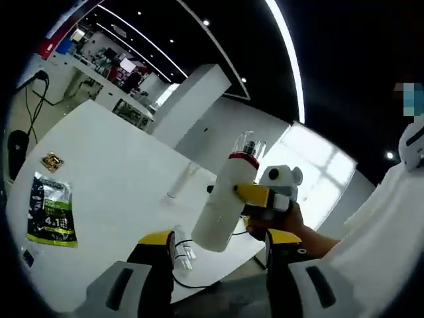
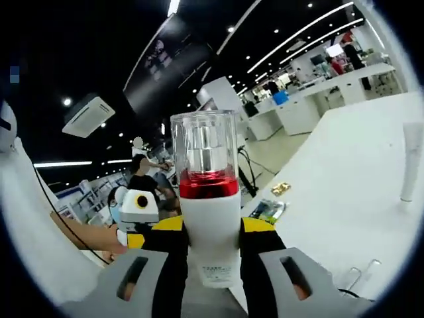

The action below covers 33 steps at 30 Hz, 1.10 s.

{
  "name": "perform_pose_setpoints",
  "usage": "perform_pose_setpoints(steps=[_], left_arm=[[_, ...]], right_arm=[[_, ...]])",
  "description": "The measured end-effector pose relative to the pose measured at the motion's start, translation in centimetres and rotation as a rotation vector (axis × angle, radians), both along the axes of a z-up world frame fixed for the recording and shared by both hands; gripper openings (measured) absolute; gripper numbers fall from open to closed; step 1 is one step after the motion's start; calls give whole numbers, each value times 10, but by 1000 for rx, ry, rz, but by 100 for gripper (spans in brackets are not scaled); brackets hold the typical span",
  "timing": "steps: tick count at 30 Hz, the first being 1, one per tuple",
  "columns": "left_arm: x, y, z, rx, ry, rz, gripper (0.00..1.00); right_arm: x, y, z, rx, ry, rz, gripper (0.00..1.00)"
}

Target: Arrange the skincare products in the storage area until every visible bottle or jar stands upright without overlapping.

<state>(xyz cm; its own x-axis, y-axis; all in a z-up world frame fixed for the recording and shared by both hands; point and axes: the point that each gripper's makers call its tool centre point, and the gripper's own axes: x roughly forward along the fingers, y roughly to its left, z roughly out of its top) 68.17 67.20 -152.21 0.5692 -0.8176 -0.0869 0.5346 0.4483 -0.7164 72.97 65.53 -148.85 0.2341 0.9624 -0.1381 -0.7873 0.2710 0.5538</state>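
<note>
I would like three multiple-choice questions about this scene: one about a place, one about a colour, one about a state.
1. Where is the white bottle?
A. lying on the table
B. between the right gripper's jaws
C. inside a box

2. What colour is the band under the bottle's clear cap?
A. red
B. blue
C. green

3. How is the left gripper?
A. shut on the bottle
B. shut on a packet
C. open, holding nothing

Answers: 1 B, the right gripper clamps the bottle on both sides. 2 A, a red ring sits above the white body. 3 C, its jaws stand apart with only the white table beyond.
</note>
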Motion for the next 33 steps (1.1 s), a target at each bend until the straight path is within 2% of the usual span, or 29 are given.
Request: perform_pose_setpoints(steps=[8, 11, 14, 18, 22, 29, 30, 32, 33], left_arm=[[-7, -13, -2, -33, 30, -79, 62], [-6, -21, -3, -68, 51, -90, 62], [-12, -34, -1, -91, 61, -135, 61], [-21, -43, 0, -118, 75, -176, 58], [-23, -42, 3, -139, 81, -194, 53], [-29, -48, 0, -140, 102, -243, 50], [-31, -49, -1, -140, 107, -255, 48], [-35, -49, -4, -131, 130, -278, 39], [-38, -48, -5, -127, 130, -294, 35]], right_arm=[[-17, -1, -8, -12, 37, 74, 27], [-25, 1, -9, 18, 83, 108, 27], [-29, 2, -8, 39, 108, 117, 27], [-33, 4, -4, 81, 137, 130, 27], [-41, 4, -3, 118, 183, 162, 27], [-58, 7, -4, 161, 237, 191, 27], [-59, 7, -4, 163, 239, 192, 27], [-61, 8, -6, 171, 252, 198, 27], [-64, 9, -3, 201, 295, 205, 27]])
